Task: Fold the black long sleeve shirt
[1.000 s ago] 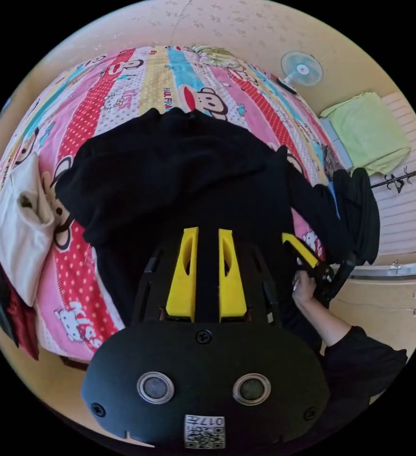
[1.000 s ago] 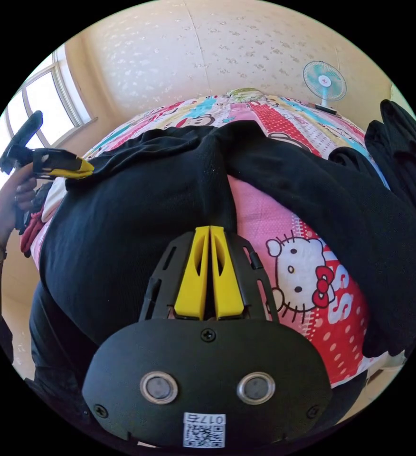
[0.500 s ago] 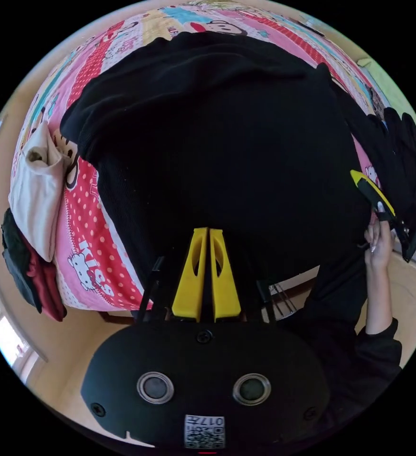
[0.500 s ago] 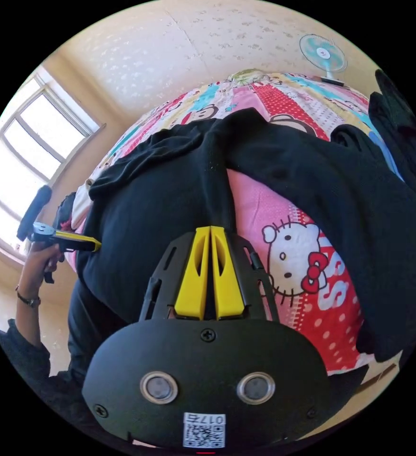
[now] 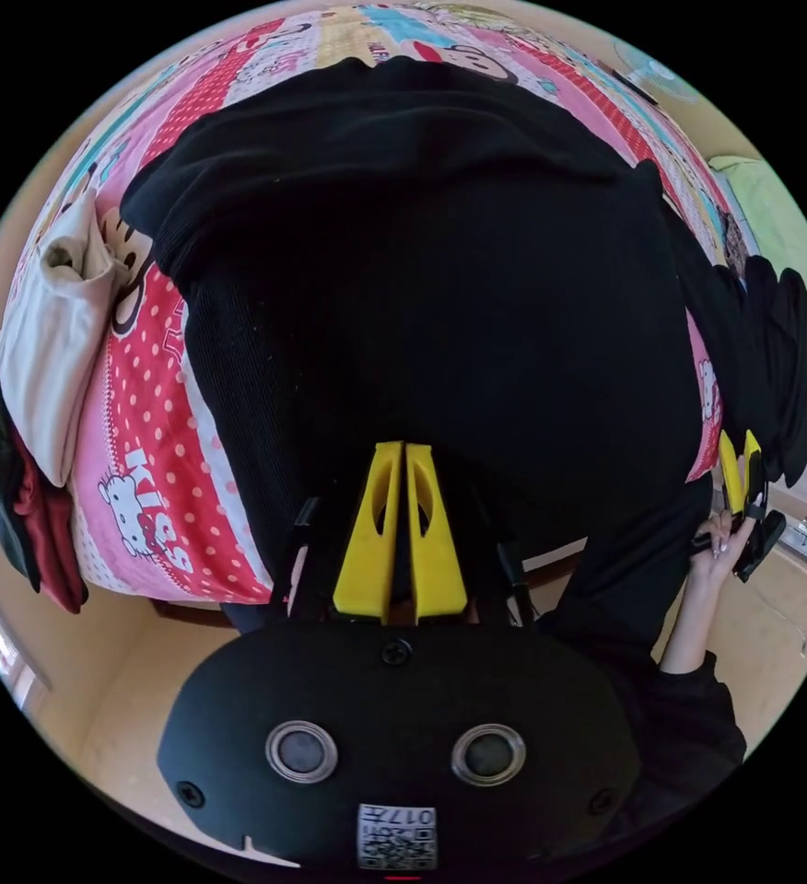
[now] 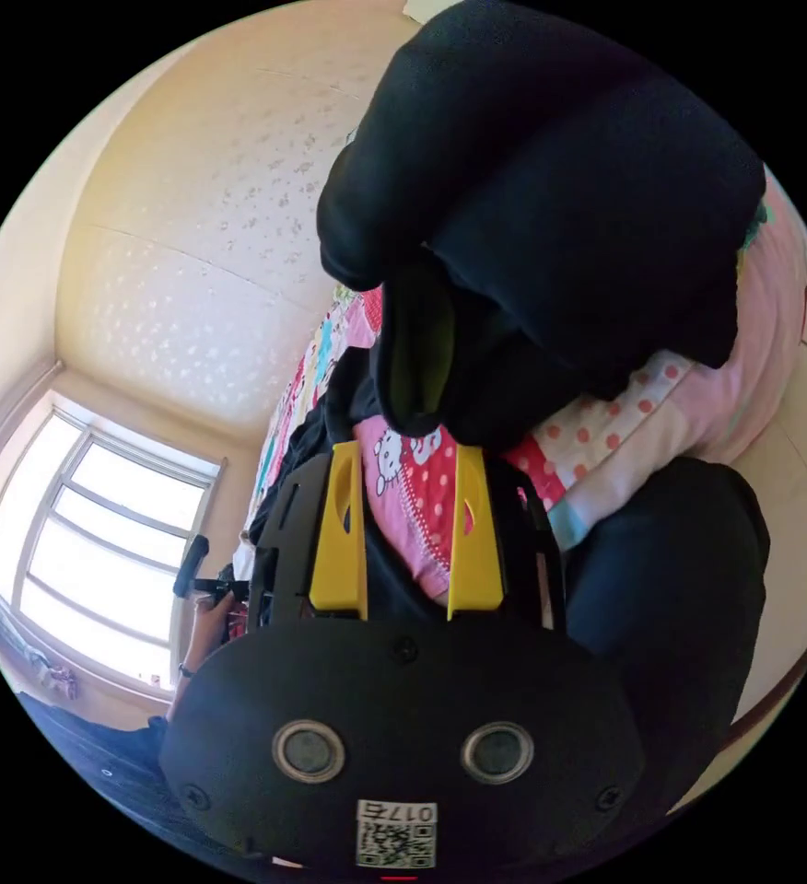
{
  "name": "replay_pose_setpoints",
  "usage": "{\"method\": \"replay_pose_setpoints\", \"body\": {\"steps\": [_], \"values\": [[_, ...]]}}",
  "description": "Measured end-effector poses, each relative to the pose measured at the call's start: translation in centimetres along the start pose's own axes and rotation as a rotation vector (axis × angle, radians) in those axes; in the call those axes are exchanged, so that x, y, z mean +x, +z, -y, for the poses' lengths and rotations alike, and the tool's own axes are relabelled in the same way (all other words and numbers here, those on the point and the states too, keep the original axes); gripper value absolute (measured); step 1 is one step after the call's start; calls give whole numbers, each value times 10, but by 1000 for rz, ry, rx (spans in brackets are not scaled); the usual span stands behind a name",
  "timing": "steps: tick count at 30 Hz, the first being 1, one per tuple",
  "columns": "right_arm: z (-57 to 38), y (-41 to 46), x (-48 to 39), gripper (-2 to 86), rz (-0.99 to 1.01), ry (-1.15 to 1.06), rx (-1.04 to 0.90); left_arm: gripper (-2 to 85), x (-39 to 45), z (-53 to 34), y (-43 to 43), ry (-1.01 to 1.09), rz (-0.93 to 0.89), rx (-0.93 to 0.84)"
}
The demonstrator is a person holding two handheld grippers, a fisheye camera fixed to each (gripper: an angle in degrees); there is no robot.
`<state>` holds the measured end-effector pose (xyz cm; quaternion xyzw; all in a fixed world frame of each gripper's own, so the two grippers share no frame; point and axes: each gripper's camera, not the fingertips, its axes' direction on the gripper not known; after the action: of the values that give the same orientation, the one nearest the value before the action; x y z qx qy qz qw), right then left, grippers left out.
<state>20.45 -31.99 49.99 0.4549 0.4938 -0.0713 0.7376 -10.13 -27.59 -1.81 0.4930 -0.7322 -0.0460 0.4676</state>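
Bed (image 5: 155, 405) bearing shirt (image 5: 422, 276) spread flat, unfolded. Left claw (image 5: 402, 460) pinched on hem; right claw (image 6: 411, 460) wide, empty. Folding barely begun.

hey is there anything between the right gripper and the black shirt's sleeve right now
Nothing visible does. The right hand-held gripper, jaws open, faces the bunched sleeve of the black long sleeve shirt at the edge of the bed; between the jaws only the cartoon sheet shows.
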Motion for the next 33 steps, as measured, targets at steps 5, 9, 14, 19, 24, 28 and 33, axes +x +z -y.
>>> {"method": "replay_pose_setpoints", "body": {"steps": [5,9,14,19,24,28,33], "values": [[7,-6,-13,100,103,100,102,-10,-2,-5,3,98,45,57],[13,-9,0,53,16,157,127,-10,-1,-2,3,93,106,48],[3,-18,-9,40,102,138,89,-10,0,4,4,89,181,25],[-12,-53,-96,31,179,-170,58,-10,-20,1,-1,17,146,61],[30,-119,-123,25,-78,-391,303,-10,-47,-5,-9,-17,64,103],[74,-103,-68,25,-226,-215,208,-10,-83,-10,-16,-58,-85,128],[89,-66,-154,31,-70,-362,296,-10,-118,-17,-22,-83,-228,151]]}}
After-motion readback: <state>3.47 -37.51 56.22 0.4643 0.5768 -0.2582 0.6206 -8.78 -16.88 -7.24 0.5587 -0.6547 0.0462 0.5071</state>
